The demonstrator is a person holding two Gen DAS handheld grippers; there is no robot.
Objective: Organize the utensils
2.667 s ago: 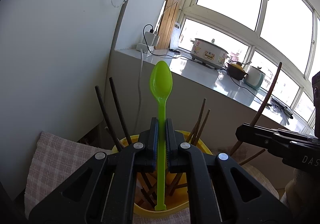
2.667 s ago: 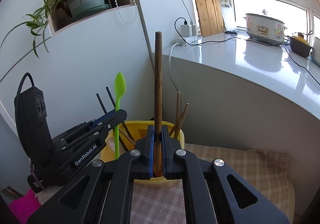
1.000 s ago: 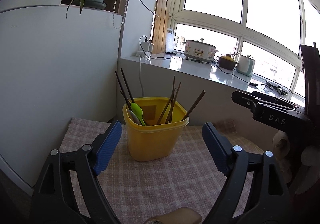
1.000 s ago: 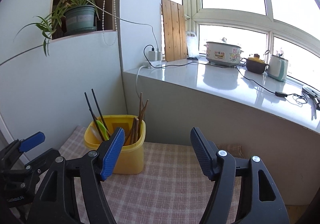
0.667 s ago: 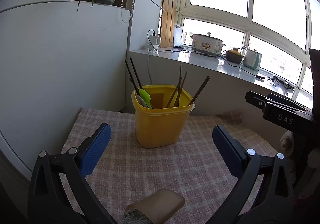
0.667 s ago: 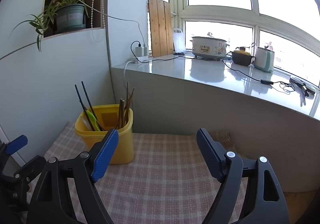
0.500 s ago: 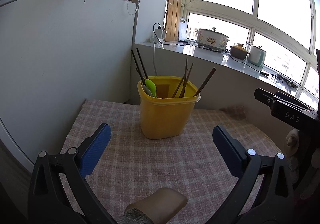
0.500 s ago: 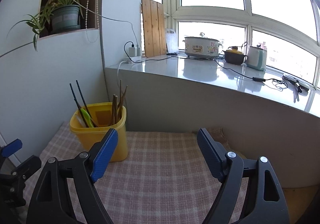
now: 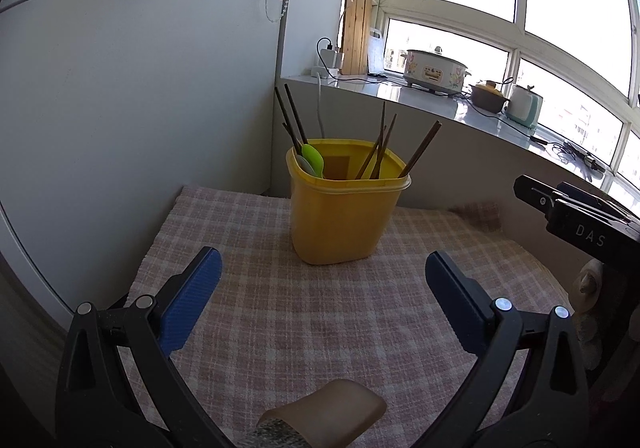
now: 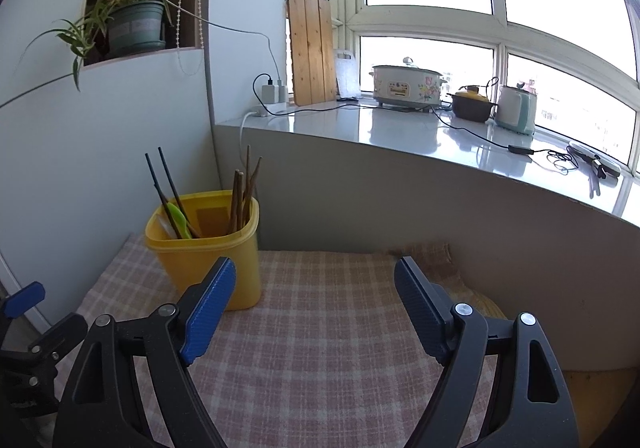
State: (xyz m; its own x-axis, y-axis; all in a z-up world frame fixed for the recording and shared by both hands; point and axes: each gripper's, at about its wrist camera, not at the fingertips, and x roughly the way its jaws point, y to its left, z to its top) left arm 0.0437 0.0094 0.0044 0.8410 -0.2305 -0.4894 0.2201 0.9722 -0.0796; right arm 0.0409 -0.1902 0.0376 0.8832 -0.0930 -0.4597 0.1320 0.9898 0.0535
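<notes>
A yellow plastic bin [image 9: 344, 216] stands on a pink checked cloth [image 9: 320, 312]; it also shows in the right wrist view [image 10: 208, 252]. Inside stand several brown and black chopsticks [image 9: 380, 148] and a green spoon [image 9: 313, 160], which also shows in the right wrist view [image 10: 179, 222]. My left gripper [image 9: 320, 288] is open and empty, well back from the bin. My right gripper [image 10: 314, 288] is open and empty, to the right of the bin. The right gripper's body shows at the right edge of the left wrist view [image 9: 580, 220].
A grey ledge [image 10: 440, 136] behind the cloth carries a slow cooker [image 10: 406, 86], pots, cables and a wooden board [image 10: 312, 52]. A white wall with a potted plant [image 10: 132, 24] stands on the left. A tan rounded object [image 9: 332, 412] lies near the cloth's front edge.
Both grippers let go of the spoon and the chopstick, which now stand in the bin. Both opened wide and have pulled back from the bin.
</notes>
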